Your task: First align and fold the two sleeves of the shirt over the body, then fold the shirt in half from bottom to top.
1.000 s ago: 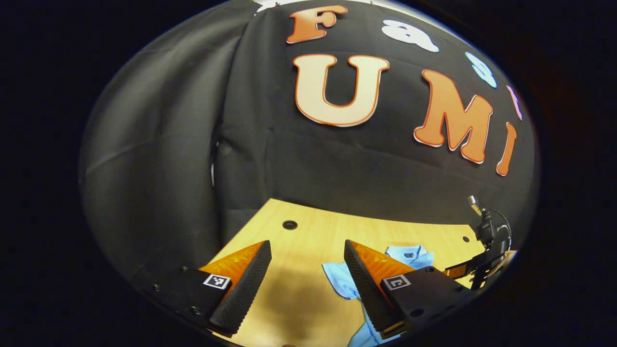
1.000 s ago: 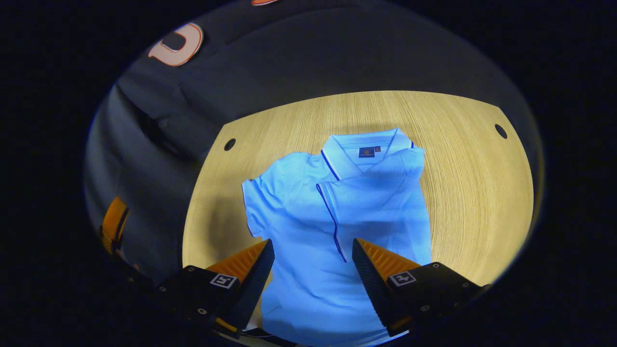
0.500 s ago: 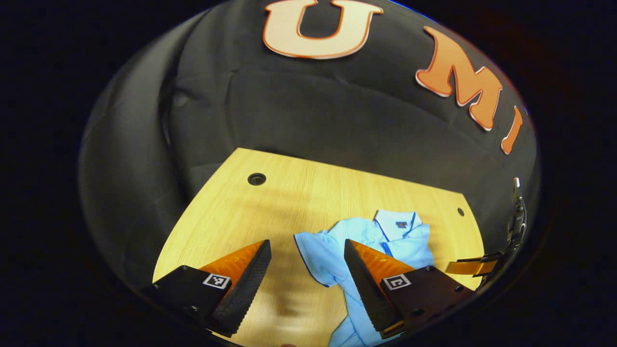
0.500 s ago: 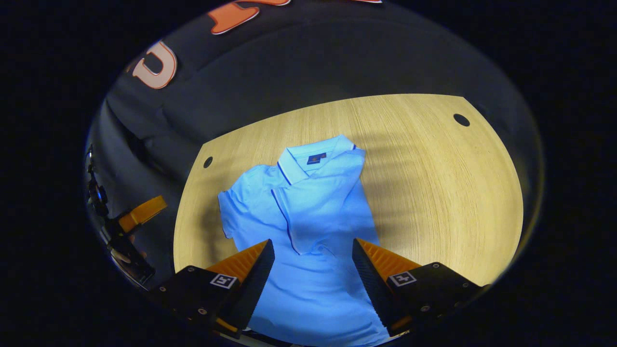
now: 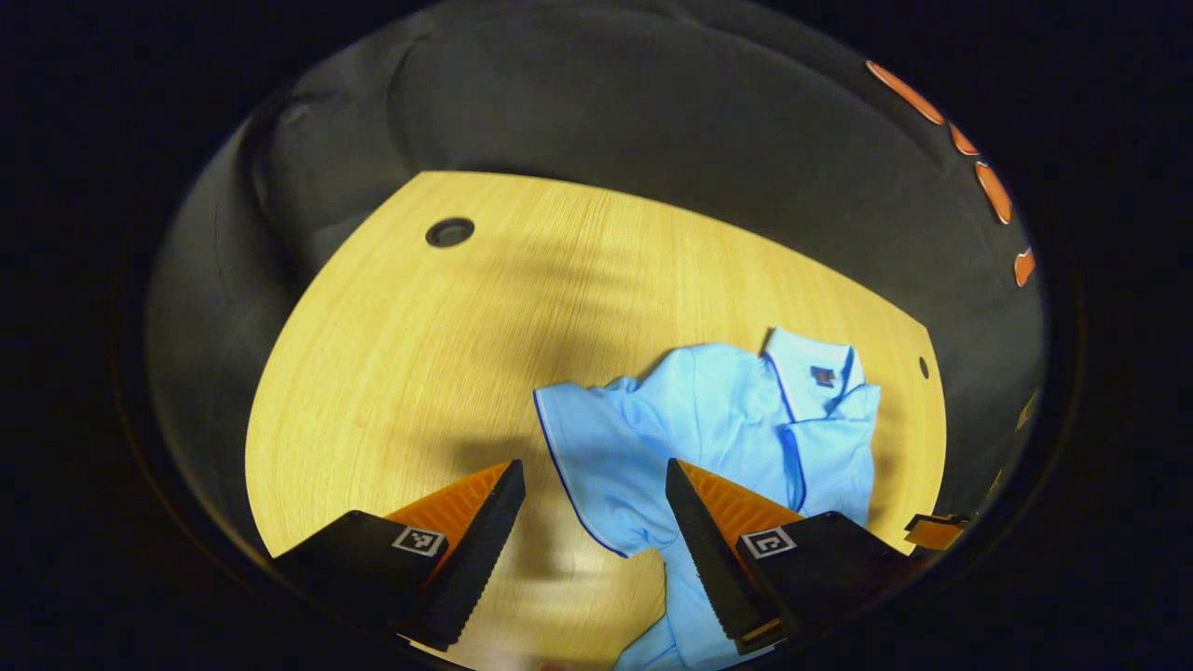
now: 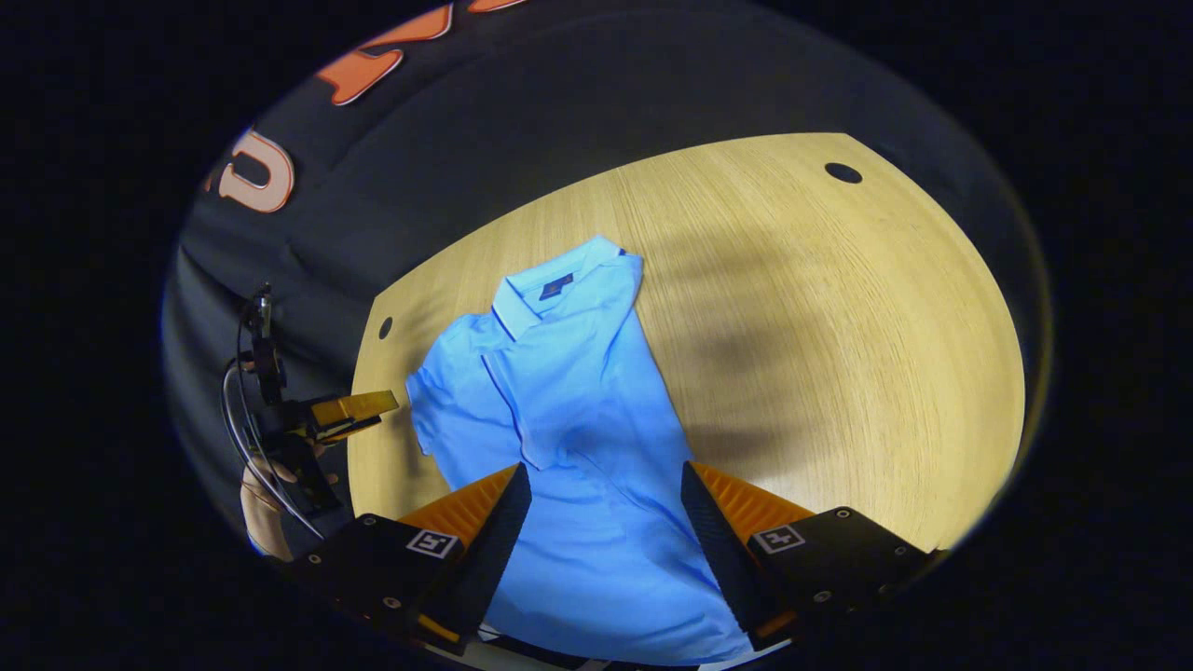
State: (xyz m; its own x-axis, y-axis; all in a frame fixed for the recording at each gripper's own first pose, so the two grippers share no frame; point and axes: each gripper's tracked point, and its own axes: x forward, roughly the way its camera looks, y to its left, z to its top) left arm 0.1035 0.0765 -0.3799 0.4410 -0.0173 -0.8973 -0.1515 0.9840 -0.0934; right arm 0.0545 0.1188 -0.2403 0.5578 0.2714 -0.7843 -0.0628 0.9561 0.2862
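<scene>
A light blue polo shirt (image 6: 569, 410) lies on the wooden table (image 6: 839, 317), collar toward the back wall. One sleeve is folded over the body; the other sleeve (image 5: 587, 466) is spread out flat, also seen in the right gripper view as the sleeve (image 6: 431, 410). My left gripper (image 5: 595, 531) is open above the table, and the spread sleeve lies between and beyond its fingers. My right gripper (image 6: 606, 531) is open over the shirt's lower body. The left gripper (image 6: 349, 410) and the hand holding it also appear at the left in the right gripper view.
The table has round cable holes (image 5: 449, 231) (image 6: 843, 172) near its back corners. Black cloth walls close in the back and sides. Bare wood extends left of the shirt (image 5: 391, 373) and to its right (image 6: 839, 373).
The left gripper has tilted down and closed in on the spread sleeve. The right gripper has swung, so the shirt sits farther left in its view. Both stay open.
</scene>
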